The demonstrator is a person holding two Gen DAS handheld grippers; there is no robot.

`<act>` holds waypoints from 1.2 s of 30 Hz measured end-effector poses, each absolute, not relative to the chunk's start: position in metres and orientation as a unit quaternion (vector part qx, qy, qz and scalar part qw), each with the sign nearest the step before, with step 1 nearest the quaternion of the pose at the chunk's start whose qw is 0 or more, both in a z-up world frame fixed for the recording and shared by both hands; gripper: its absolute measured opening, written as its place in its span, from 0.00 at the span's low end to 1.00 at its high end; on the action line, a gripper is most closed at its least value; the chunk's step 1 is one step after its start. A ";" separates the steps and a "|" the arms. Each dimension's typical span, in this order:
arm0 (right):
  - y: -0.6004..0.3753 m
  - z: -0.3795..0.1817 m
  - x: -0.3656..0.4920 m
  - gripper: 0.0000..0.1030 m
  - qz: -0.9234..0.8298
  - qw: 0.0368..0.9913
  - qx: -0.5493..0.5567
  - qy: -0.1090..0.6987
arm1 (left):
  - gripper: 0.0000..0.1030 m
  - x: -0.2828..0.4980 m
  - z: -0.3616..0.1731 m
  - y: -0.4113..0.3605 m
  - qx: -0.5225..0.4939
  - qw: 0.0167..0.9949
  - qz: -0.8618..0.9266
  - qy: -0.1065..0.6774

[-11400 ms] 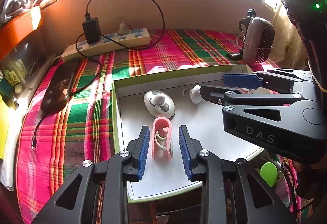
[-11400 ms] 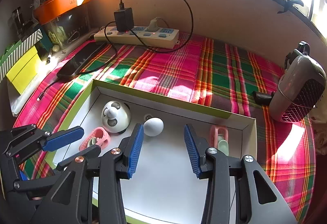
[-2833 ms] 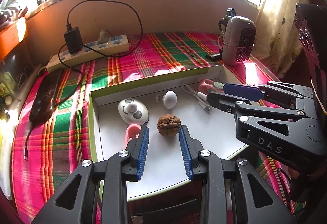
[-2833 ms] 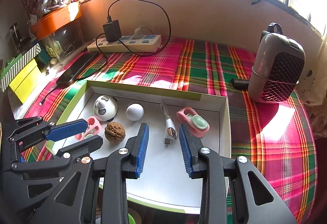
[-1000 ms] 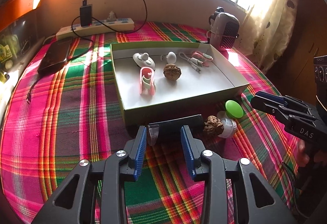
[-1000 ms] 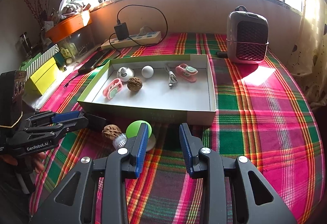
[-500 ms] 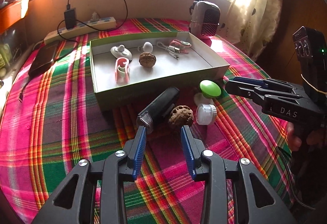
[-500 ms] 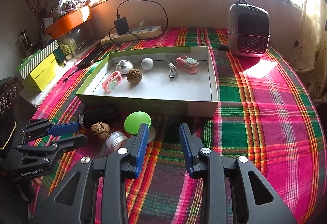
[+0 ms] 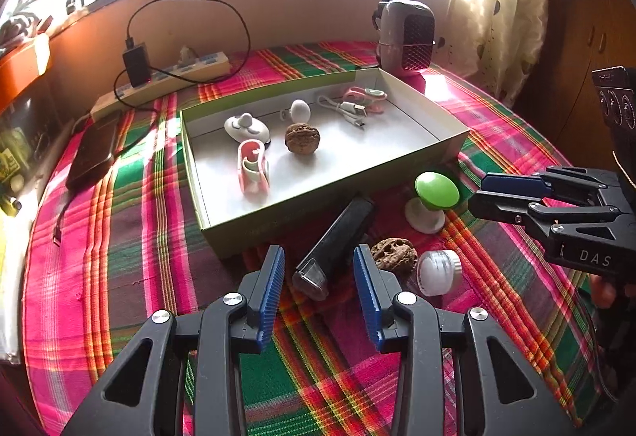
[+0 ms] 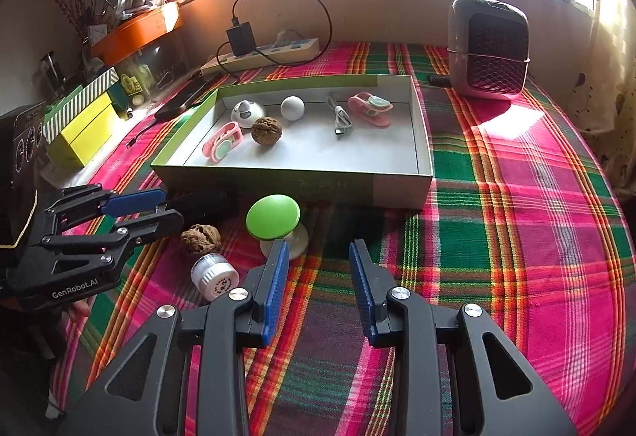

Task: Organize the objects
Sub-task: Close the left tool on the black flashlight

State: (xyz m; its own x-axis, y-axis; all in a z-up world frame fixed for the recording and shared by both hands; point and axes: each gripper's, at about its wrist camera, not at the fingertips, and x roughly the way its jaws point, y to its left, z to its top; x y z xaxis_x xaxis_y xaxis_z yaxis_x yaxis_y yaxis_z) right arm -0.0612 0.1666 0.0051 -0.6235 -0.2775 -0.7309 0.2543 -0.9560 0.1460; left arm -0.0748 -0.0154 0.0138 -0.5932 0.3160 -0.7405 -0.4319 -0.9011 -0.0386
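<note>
Left gripper: jaws have just been opening; now over the black device's clear end, pads not pressing it.
Box: since the earliest frames gains a walnut, cable; pink clip sits nearer its front wall.
View: pulled back from box; loose items now ahead of it.

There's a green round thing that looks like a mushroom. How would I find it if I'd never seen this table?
Find the big shallow box on the plaid tablecloth. On the cloth just in front of the box's near wall stands the mushroom-shaped thing, beside a walnut and a small white jar. It is the only bright green one, with a smooth round cap on a white base.
</note>
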 end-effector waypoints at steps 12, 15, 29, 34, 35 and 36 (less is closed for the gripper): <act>0.165 0.002 -0.060 0.32 -0.898 0.150 0.413 -0.014 | 0.37 -0.087 0.010 0.001 -0.408 0.232 0.878 0.095; 0.165 0.001 -0.060 0.32 -0.897 0.150 0.415 -0.014 | 0.38 -0.088 0.010 0.005 -0.407 0.235 0.877 0.100; 0.167 -0.003 -0.061 0.32 -0.895 0.150 0.420 -0.017 | 0.37 -0.084 0.005 0.016 -0.422 0.266 0.861 0.105; 0.167 -0.004 -0.061 0.32 -0.894 0.150 0.421 -0.018 | 0.37 -0.089 0.003 0.021 -0.426 0.265 0.859 0.109; 0.167 -0.004 -0.061 0.32 -0.894 0.150 0.421 -0.018 | 0.37 -0.090 0.002 0.022 -0.426 0.264 0.858 0.109; 0.167 -0.004 -0.062 0.32 -0.894 0.150 0.422 -0.018 | 0.37 -0.091 0.002 0.023 -0.426 0.263 0.859 0.109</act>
State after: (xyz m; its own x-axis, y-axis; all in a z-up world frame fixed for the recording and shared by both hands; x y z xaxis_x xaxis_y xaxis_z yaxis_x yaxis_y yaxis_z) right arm -0.0615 0.1672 -0.0037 -0.5989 -0.2836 -0.7489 0.2532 -0.9543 0.1588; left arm -0.0914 0.0228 0.0019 -0.4990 0.3584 -0.7890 -0.5437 -0.8385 -0.0370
